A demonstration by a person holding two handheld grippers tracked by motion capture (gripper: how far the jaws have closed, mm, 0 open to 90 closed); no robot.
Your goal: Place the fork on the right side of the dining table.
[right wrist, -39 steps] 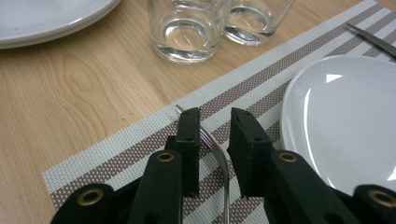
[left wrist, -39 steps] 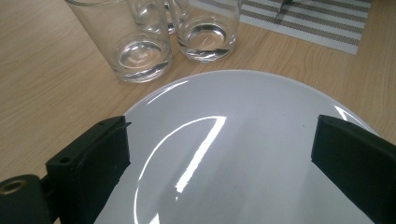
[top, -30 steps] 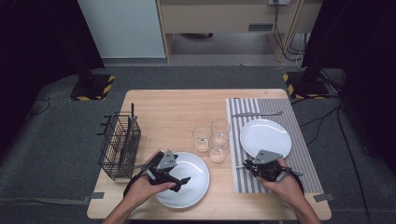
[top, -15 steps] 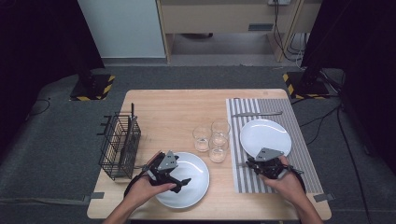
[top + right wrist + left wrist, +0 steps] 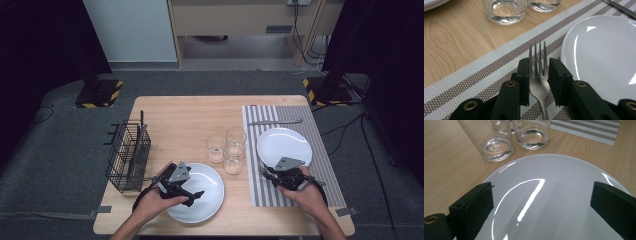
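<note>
My right gripper (image 5: 538,72) is shut on a silver fork (image 5: 538,58), tines pointing ahead, low over a striped placemat (image 5: 486,75). A white plate (image 5: 604,55) lies just to the fork's right. In the high view this gripper (image 5: 266,173) sits at the near-left rim of that plate (image 5: 284,144). My left gripper (image 5: 544,192) is wide open, its jaws spread above a second white plate (image 5: 549,167) with nothing between them. The high view shows it (image 5: 195,196) over this near plate (image 5: 207,200) on bare wood.
Three clear glasses (image 5: 216,148) (image 5: 236,136) (image 5: 233,161) stand between the two plates. A black wire basket (image 5: 129,157) stands at the table's left edge. A knife (image 5: 275,121) lies across the far end of the placemat (image 5: 320,170).
The right gripper has crept slightly forward with the fork held in it. The left gripper has stayed over the near plate.
</note>
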